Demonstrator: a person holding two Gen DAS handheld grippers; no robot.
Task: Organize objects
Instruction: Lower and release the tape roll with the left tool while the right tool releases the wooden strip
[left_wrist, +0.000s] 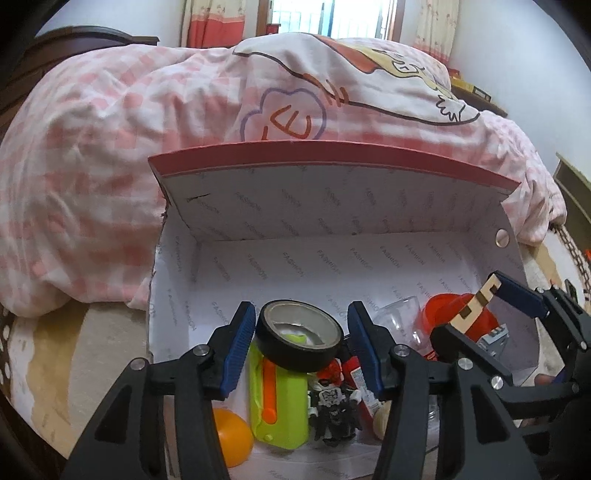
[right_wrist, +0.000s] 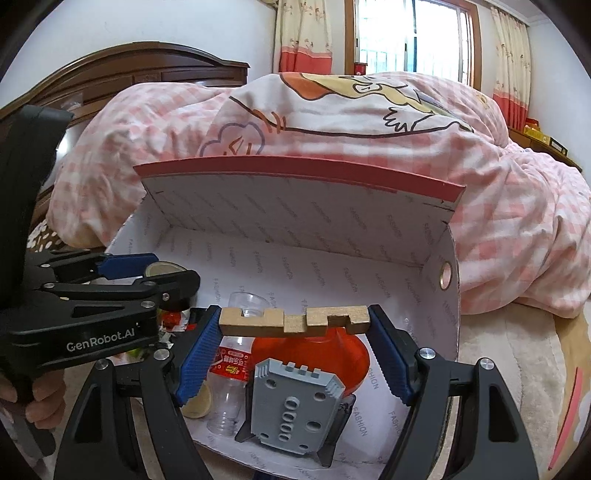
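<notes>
A white cardboard box (left_wrist: 258, 266) with a pink-edged lid stands open on the bed. My left gripper (left_wrist: 300, 308) is over its left part with a black tape roll (left_wrist: 295, 356) between the blue pads. The roll rests on a lime-green toy (left_wrist: 280, 406), and a thin gap shows at the right pad. My right gripper (right_wrist: 294, 317) is shut on a notched wooden block (right_wrist: 266, 323), held crosswise above a red-orange bowl (right_wrist: 332, 354) and a grey plastic part (right_wrist: 291, 402). The wooden block (left_wrist: 480, 299) and the right gripper (left_wrist: 484, 308) also show in the left wrist view.
Also in the box (right_wrist: 295, 266) lie an orange ball (left_wrist: 231, 437), a small toy figure (left_wrist: 332, 406), a clear bottle (right_wrist: 231, 384) with a red label and a clear cup (left_wrist: 399, 317). A pink checked quilt (left_wrist: 92, 166) is heaped behind the box. A hand (right_wrist: 37, 402) grips the left tool.
</notes>
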